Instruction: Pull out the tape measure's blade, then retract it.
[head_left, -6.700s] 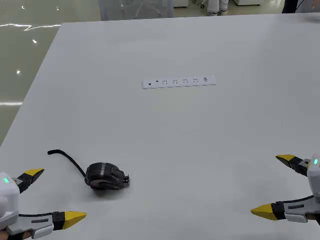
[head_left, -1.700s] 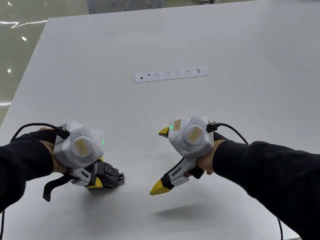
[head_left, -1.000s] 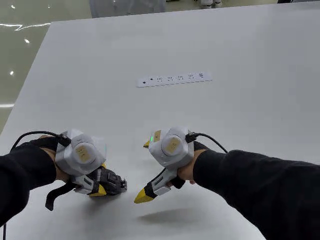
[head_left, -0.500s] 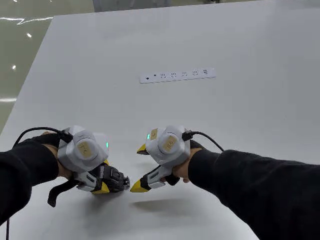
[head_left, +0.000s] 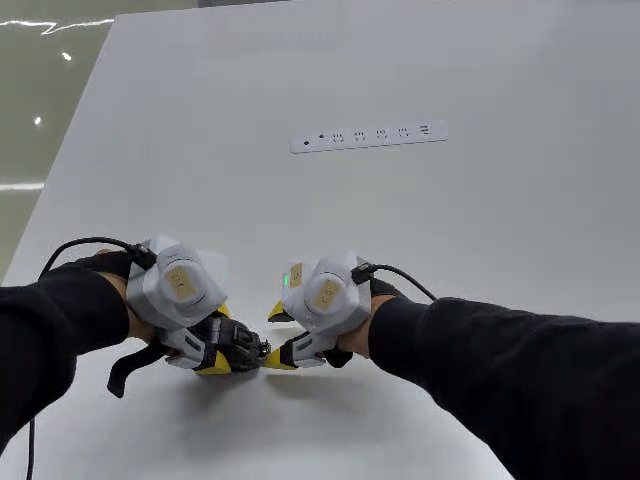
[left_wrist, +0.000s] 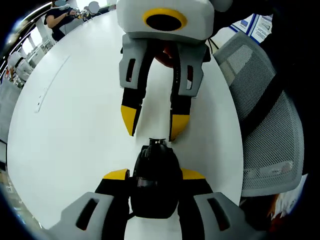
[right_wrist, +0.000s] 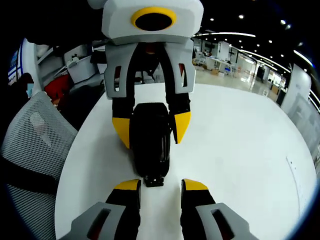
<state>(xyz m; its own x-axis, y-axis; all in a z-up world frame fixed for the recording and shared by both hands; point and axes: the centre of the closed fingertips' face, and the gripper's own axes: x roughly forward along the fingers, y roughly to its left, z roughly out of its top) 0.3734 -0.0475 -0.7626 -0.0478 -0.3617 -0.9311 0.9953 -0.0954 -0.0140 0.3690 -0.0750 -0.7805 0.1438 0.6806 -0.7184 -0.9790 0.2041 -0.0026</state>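
Left gripper (left_wrist: 154, 175): we see it clamped on the tape measure (head_left: 240, 345).
Right gripper (right_wrist: 161, 186): slightly parted, empty, straddling the tape measure's hook (right_wrist: 154, 180).

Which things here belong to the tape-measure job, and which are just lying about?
In the job:
tape measure, gripped by the left tool
right tool, open at its blade end

Lying about:
power strip on the table
mesh chair beside it

no legible text, no readable labels, no numbers
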